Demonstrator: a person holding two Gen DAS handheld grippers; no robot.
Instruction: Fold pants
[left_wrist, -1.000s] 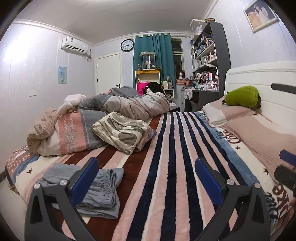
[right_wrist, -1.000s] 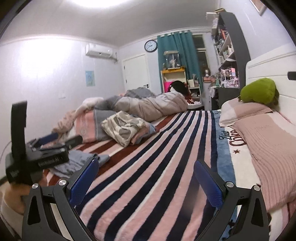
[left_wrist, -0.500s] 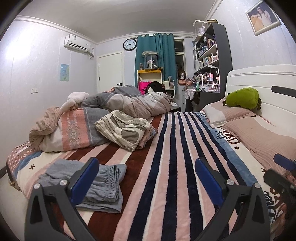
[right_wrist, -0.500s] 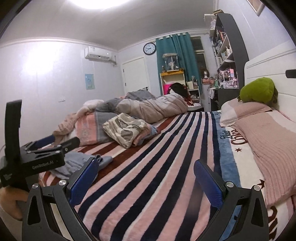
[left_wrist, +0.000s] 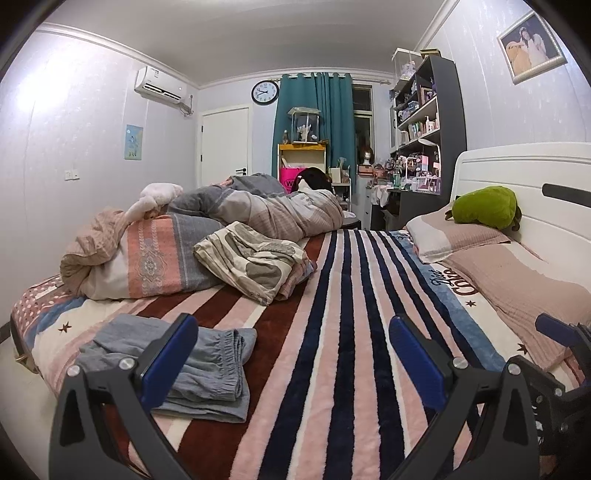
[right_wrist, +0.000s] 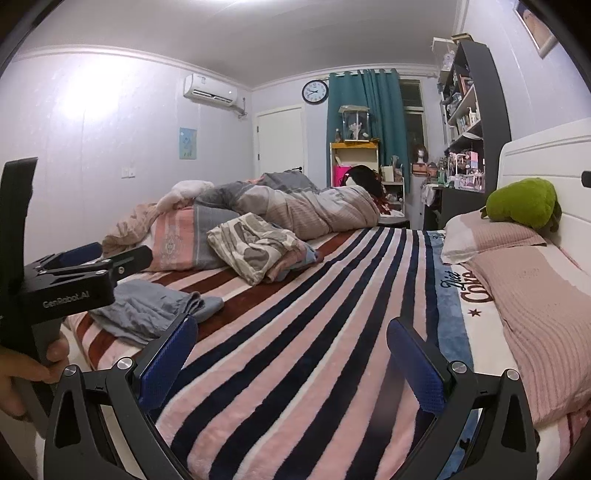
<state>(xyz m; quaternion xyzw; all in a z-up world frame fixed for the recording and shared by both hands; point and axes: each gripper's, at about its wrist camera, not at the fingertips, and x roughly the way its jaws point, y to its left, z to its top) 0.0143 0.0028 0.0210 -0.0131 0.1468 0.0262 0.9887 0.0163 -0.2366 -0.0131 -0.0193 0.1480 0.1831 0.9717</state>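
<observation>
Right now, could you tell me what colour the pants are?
Grey-blue pants; left wrist view.

Big bed (left_wrist: 343, 332) with a striped blanket. Grey-blue pants (left_wrist: 207, 354) folded flat near its front left corner. Behind the pants, a spotted bundle of cloth (left_wrist: 251, 262) and heaped quilts (left_wrist: 258, 210). Far right of the pants, pillows (left_wrist: 461, 240) with a green plush toy (left_wrist: 484, 205) on top.

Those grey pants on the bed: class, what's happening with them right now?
A person holds a gripper in each hand above a striped blanket. The grey pants lie bunched near the bed's edge, untouched. The left gripper and the right gripper both hang open, holding nothing. No fold has begun.
</observation>
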